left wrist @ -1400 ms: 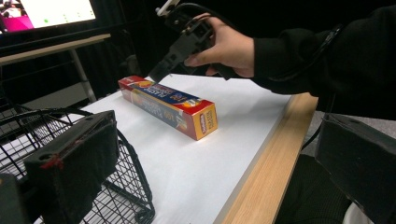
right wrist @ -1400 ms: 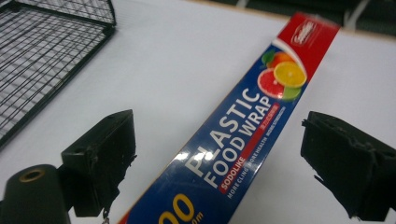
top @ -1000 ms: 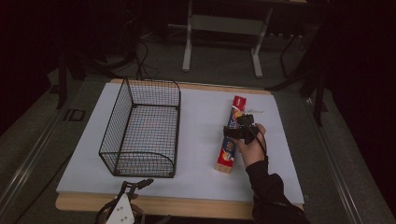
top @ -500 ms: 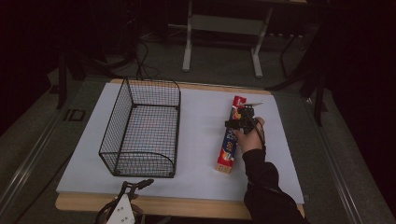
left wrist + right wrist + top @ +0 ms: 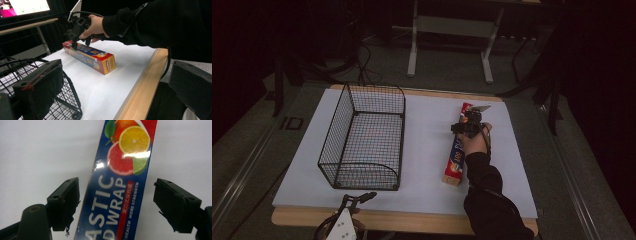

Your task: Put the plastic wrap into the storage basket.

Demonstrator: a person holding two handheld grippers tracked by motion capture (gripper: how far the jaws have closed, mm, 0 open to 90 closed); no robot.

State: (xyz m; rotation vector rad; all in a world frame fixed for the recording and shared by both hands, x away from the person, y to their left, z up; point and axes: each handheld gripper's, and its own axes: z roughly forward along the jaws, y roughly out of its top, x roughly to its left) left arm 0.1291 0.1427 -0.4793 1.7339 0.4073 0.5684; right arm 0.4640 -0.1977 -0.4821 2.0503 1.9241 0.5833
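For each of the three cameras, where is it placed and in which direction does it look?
High view: above the person's side, facing forward and down on the white table with the wire basket; the person's right arm reaches in.
Left gripper view: rides on the left gripper, low at the table's near edge, facing across toward the right gripper; its own jaws stand wide apart.
Right gripper view: looks straight down between the right gripper's closing jaws, either side of the plastic wrap box, pads not yet pressing.
Shared: all three show that box.
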